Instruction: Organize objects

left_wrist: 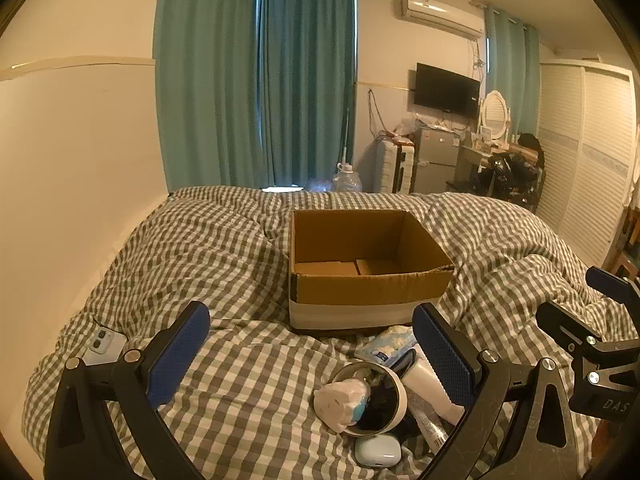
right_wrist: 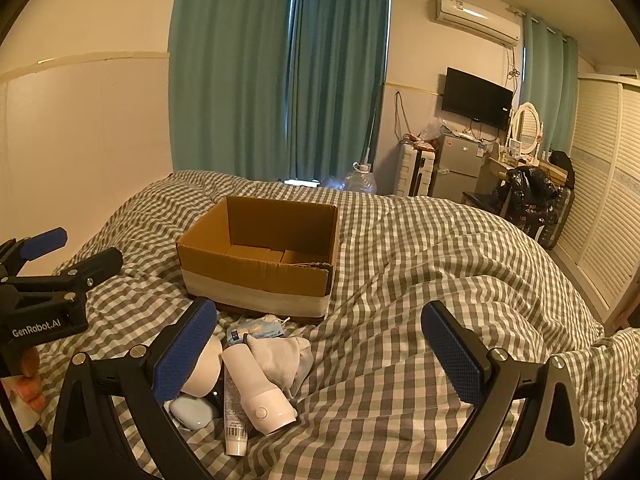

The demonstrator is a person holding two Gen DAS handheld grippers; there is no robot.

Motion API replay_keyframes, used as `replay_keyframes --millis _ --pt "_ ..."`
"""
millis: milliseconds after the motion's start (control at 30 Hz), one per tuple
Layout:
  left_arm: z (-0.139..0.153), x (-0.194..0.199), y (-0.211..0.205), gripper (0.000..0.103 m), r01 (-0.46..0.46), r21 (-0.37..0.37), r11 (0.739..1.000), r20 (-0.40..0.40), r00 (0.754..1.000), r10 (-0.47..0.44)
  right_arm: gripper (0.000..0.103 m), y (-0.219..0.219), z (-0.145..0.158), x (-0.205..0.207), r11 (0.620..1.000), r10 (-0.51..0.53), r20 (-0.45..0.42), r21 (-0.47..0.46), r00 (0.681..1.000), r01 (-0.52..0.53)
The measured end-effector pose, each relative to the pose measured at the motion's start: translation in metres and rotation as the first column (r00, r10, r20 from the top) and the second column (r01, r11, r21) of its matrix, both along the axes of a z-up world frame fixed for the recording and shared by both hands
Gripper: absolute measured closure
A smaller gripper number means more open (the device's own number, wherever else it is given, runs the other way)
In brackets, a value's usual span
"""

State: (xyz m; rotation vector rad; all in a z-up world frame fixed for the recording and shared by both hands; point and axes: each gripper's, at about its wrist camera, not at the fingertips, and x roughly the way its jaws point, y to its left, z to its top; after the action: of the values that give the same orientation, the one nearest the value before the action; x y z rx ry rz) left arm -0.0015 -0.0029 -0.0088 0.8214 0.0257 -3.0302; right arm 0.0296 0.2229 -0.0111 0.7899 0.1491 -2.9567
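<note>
Both grippers wide, nothing held: left gripper (left_wrist: 312, 356), right gripper (right_wrist: 320, 356). Clutter pile sits on the bed (right_wrist: 400, 260) just near of the empty cardboard box (right_wrist: 256, 280). Best start: take a top item, like the white bottle (right_wrist: 260, 396), lift clear, drop in box. Left view alone shows a phone (left_wrist: 105, 345) at far left; right view alone shows the tube (right_wrist: 234, 420) fully.

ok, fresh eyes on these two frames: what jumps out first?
The open cardboard box in the middle of the checked bedspread, with nothing visible inside it. Just in front of it lies a small heap: white bowl, white hair dryer, tube, crumpled white cloth. Both the left gripper and the right gripper hover open, holding nothing.
</note>
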Motion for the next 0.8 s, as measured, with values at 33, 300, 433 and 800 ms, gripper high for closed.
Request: replay_keyframes --millis 33,300,433,800 --pt "-0.0004 -0.0001 0.0003 0.000 0.002 -0.001 1.000 0.000 1.000 -0.002 0.000 0.0002 -0.0004 -0.0003 1.000 0.000 0.002 0.001 1.000 0.000" --pt "0.0008 -0.0002 0.0013 0.000 0.008 0.006 1.000 0.002 1.000 -0.008 0.000 -0.0020 0.0006 -0.0006 1.000 0.006 0.006 0.002 1.000 -0.006" --pt "0.0013 0.0000 0.0012 0.000 0.009 0.011 1.000 0.004 1.000 -0.009 0.000 -0.0027 0.0024 -0.0011 1.000 0.007 0.005 0.003 1.000 -0.007" --pt "-0.0074 -0.0046 0.0070 0.000 0.022 -0.001 1.000 0.046 0.999 -0.022 0.002 -0.0004 -0.0012 -0.0023 1.000 0.007 0.010 -0.014 1.000 -0.007"
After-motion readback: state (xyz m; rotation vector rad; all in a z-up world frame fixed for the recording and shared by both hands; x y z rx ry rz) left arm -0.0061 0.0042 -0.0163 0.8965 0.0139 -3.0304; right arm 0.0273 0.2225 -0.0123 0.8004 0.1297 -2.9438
